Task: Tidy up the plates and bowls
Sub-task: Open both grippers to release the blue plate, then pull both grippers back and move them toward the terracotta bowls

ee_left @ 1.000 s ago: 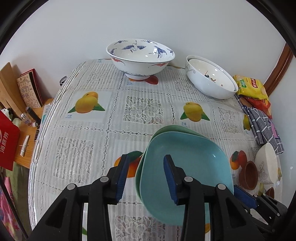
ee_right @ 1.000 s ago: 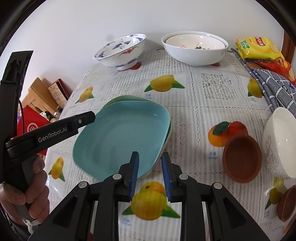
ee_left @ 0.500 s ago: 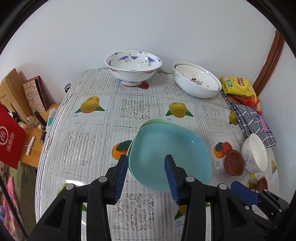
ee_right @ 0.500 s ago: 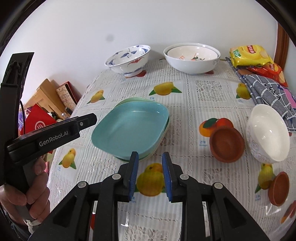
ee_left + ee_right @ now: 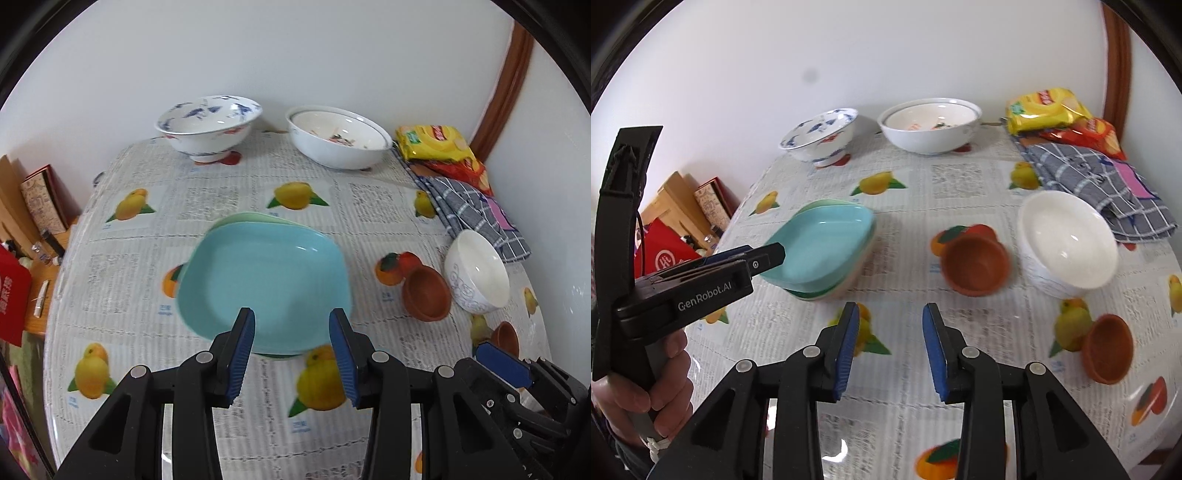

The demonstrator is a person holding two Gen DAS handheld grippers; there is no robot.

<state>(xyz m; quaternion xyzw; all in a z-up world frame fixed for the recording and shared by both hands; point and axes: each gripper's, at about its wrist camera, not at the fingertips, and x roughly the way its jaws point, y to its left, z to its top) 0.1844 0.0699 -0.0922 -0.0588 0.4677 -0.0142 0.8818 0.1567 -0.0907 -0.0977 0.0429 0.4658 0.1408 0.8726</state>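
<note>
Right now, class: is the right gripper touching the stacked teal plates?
Apart. The right wrist view shows the right gripper open and empty, with bare tablecloth between its fingertips and the near rim of the teal plates.

table (image 5: 122,280): fruit-print cloth | on it: stacked teal plates (image 5: 264,284), bowls, clay cups, checked towel (image 5: 476,214), snack bags (image 5: 439,147)

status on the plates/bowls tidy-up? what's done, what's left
Done: the blue square plate sits stacked on green plates, and two big white bowls look nested.
In hand: nothing. Left gripper is open; right gripper, jaws just opened wider, is empty too.
Left: the small white bowl, two terracotta bowls and the blue-patterned footed bowl stand apart.
</note>
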